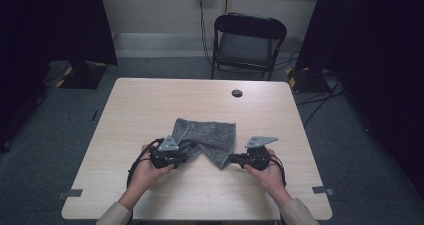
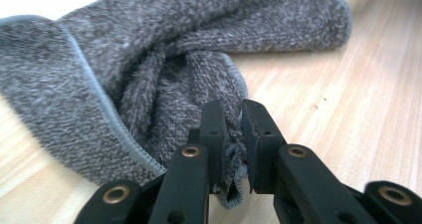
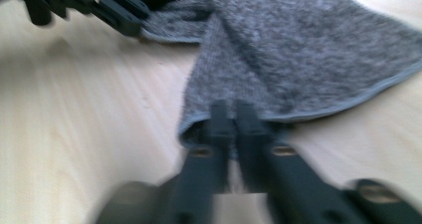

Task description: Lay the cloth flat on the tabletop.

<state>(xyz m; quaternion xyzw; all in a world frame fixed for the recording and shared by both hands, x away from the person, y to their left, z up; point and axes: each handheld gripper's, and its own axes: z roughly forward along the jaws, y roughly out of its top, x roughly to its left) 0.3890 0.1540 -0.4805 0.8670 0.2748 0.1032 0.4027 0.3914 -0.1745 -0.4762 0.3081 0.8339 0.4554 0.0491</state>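
A grey terry towel [image 1: 209,136] lies crumpled on the light wooden table [image 1: 150,105], near its front middle. My left gripper [image 1: 188,153] meets the towel from the left and my right gripper [image 1: 226,161] meets its lower corner from the right. In the left gripper view the jaws [image 2: 233,127] are shut on a hemmed fold of the towel [image 2: 149,59]. The blurred right gripper view has its jaws [image 3: 231,115] shut on the towel's [image 3: 298,50] near corner, with the left gripper [image 3: 122,12] gripping the far end at top left.
A round cable hole [image 1: 237,93] sits near the table's far edge. A black folding chair [image 1: 248,37] stands behind the table. Dark curtains hang at both sides, and cables run over the floor at the right.
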